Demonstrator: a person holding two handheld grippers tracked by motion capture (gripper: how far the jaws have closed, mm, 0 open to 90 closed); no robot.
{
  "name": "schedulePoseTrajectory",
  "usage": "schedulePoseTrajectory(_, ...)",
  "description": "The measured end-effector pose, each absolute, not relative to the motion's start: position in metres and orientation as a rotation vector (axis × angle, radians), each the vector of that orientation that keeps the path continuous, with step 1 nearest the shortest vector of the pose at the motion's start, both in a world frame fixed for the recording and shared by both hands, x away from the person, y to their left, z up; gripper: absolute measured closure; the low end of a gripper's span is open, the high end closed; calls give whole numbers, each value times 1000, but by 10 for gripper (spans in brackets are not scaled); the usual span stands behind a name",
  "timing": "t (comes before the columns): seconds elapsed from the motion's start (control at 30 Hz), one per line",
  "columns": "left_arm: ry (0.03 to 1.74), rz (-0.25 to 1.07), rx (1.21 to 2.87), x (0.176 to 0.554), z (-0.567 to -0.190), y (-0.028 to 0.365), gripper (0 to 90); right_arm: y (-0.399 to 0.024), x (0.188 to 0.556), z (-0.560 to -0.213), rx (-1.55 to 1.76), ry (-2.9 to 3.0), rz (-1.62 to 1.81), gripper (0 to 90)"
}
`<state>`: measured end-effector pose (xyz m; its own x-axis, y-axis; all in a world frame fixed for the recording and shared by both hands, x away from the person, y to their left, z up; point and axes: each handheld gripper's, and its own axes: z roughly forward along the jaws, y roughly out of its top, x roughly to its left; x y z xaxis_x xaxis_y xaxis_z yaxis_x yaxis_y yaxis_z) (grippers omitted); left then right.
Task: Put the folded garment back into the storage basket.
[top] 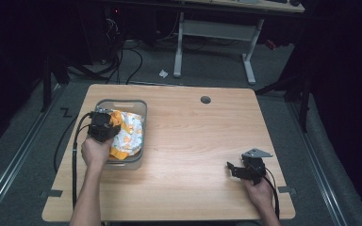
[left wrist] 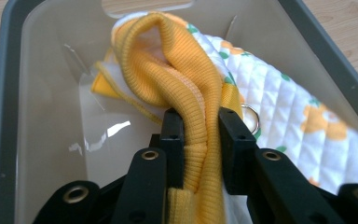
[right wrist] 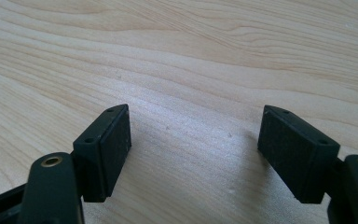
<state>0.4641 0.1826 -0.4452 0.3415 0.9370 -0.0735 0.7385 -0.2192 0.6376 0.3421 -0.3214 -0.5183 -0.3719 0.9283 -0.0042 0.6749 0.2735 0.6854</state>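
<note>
Here, an orange ribbed cuff (left wrist: pixel 193 107) was clamped by the left hand-held gripper (left wrist: pixel 200 135) inside the grey bin (left wrist: pixel 9 93) near the desk's (top: pixel 193 136) left edge. The right hand-held gripper (right wrist: pixel 193 154) was held released near the right front corner.

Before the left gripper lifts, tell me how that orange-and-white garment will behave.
Likely floppy: the garment lies crumpled in the grey bin, and its orange ribbed cuff folds over itself. Probably light, being thin quilted fabric. The left gripper pinches only the cuff, so the rest would probably dangle and drag.

Light falls from above onto the bench (top: pixel 193 141), leaving the surrounding room nearly black. The high view is soft and grainy. Glare glints on the bin (left wrist: pixel 42 93) floor; nearest tong parts blur.
</note>
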Motion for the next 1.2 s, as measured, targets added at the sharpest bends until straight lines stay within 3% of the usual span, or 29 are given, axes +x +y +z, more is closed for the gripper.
schedulePoseTrajectory(0.17, 1492, 465, 2039, 464, -446, 182, 681, -321, 342, -518, 1448, 2144, 847, 257)
schedulePoseTrajectory(0.57, 1492, 560, 1959, 453, -433, 182, 437, -321, 342, -518, 1447, 2144, 847, 258)
schedulePoseTrajectory(1.2, 1346, 549, 1910, 430, -417, 158, 386, -321, 342, -518, 1448, 2144, 847, 258)
